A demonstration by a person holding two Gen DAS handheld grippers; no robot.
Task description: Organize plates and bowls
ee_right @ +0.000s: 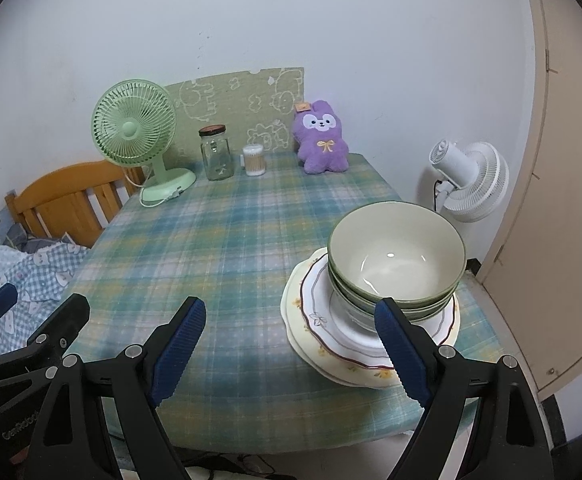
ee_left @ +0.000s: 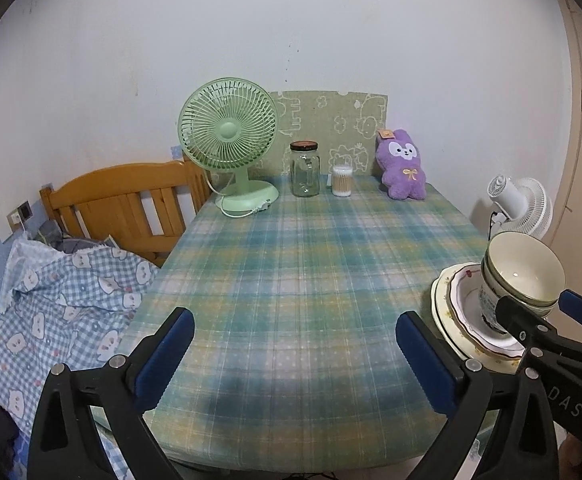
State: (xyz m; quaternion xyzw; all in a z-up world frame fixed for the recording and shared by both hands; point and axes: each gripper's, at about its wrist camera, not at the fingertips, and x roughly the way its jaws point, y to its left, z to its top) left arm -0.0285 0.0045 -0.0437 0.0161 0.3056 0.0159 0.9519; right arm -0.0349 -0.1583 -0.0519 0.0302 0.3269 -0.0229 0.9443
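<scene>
A stack of green-rimmed bowls [ee_right: 395, 256] sits on a stack of floral-edged plates [ee_right: 319, 328] at the table's near right corner. The same bowls [ee_left: 525, 270] and plates [ee_left: 457, 308] show at the right edge of the left wrist view. My right gripper [ee_right: 291, 344] is open and empty, its right finger just in front of the plates. It also shows in the left wrist view [ee_left: 551, 308]. My left gripper [ee_left: 295, 354] is open and empty above the near middle of the plaid tablecloth [ee_left: 291, 264], left of the stack.
At the table's far edge stand a green desk fan [ee_left: 229, 136], a glass jar [ee_left: 305, 168], a cotton swab tub [ee_left: 342, 180] and a purple plush [ee_left: 401, 164]. A white fan [ee_right: 471, 180] is right of the table. A wooden bed headboard [ee_left: 123, 200] and bedding lie left.
</scene>
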